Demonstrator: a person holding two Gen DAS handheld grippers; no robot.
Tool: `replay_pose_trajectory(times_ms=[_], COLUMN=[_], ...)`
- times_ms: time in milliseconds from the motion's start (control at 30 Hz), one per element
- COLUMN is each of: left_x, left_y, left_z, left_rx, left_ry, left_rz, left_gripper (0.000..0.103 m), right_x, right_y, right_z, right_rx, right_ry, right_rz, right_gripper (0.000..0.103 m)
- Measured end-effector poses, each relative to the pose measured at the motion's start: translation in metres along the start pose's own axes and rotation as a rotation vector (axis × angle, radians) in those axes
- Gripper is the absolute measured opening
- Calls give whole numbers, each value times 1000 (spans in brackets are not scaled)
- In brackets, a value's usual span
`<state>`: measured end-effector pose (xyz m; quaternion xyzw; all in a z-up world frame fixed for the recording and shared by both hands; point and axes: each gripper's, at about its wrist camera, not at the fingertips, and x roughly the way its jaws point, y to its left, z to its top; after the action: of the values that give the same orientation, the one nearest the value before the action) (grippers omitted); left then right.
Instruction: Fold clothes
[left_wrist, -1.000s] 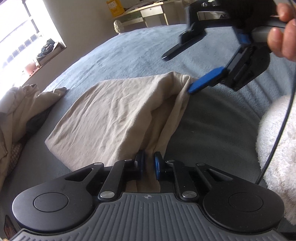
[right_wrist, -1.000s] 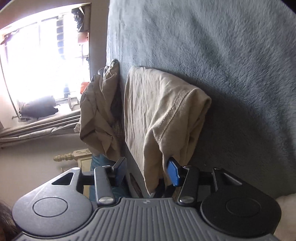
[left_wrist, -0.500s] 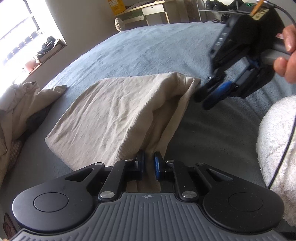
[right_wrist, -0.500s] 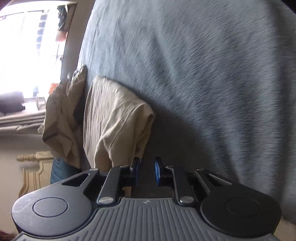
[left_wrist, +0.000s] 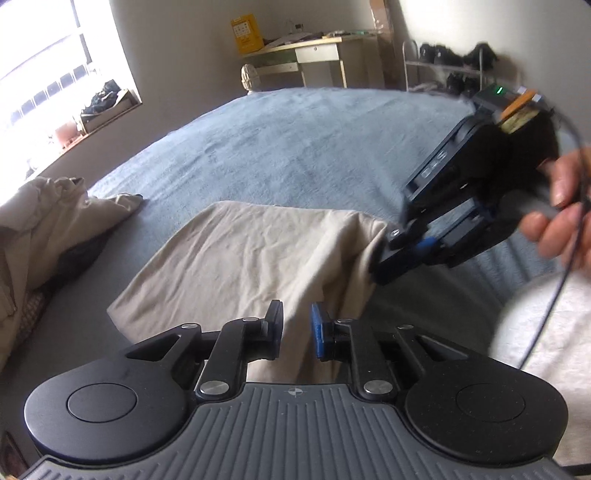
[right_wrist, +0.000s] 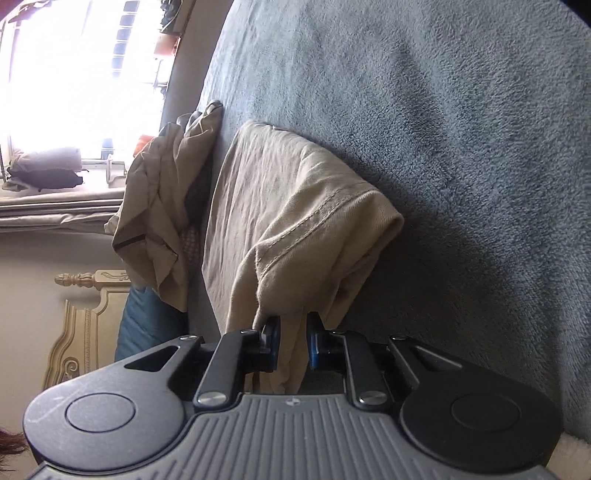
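A beige garment (left_wrist: 251, 266) lies on the blue-grey bed cover (left_wrist: 314, 140), its near edge lifted. My left gripper (left_wrist: 296, 326) is shut on the garment's near edge, the cloth running between its fingers. My right gripper (left_wrist: 384, 262) is at the garment's right corner and shut on it. In the right wrist view the same garment (right_wrist: 295, 206) hangs folded over, with its hem pinched in my right gripper (right_wrist: 293, 341).
A crumpled pile of beige clothes (left_wrist: 40, 229) lies at the left edge of the bed, also in the right wrist view (right_wrist: 159, 221). A white fluffy blanket (left_wrist: 546, 332) lies at the right. A desk (left_wrist: 314, 62) and a shoe rack (left_wrist: 450, 66) stand beyond the bed.
My right gripper was open beside the garment's right corner, then closed on it. My left gripper has kept its hold, and the garment's right edge has been drawn up.
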<state>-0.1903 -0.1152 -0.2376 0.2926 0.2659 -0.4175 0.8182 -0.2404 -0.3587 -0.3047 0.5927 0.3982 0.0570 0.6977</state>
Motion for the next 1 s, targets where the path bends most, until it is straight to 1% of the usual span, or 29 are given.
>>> replay_pose_trajectory(times_ms=[100, 167, 267, 433, 500, 633, 700, 900, 1000], left_x=[22, 32, 40, 47, 48, 47, 45, 35, 32], left_y=[-8, -15, -18, -12, -9, -5, -2, 0, 1], left_z=[2, 2, 3, 6, 7, 10, 10, 12, 13], left_rx=[53, 89, 100, 30, 0, -74, -109, -155, -166], left_ry=[38, 49, 60, 59, 55, 28, 14, -31, -49], left_rz=[0, 1, 3, -6, -9, -6, -5, -13, -16], left_gripper=[20, 22, 24, 24, 22, 12, 9, 7, 6], right_x=[-3, -5, -7, -8, -4, 7, 12, 31, 36], right_y=[-1, -2, -3, -3, -4, -7, -6, -4, -3], right_z=[1, 2, 3, 4, 5, 9, 11, 15, 13], right_rx=[7, 12, 18, 6, 4, 1, -8, -17, -12], right_ry=[-16, -27, -39, -50, -44, -33, -30, -21, -40], right_rz=[9, 18, 39, 80, 76, 65, 63, 53, 41], right_gripper=[17, 17, 17, 17, 17, 17, 17, 17, 17])
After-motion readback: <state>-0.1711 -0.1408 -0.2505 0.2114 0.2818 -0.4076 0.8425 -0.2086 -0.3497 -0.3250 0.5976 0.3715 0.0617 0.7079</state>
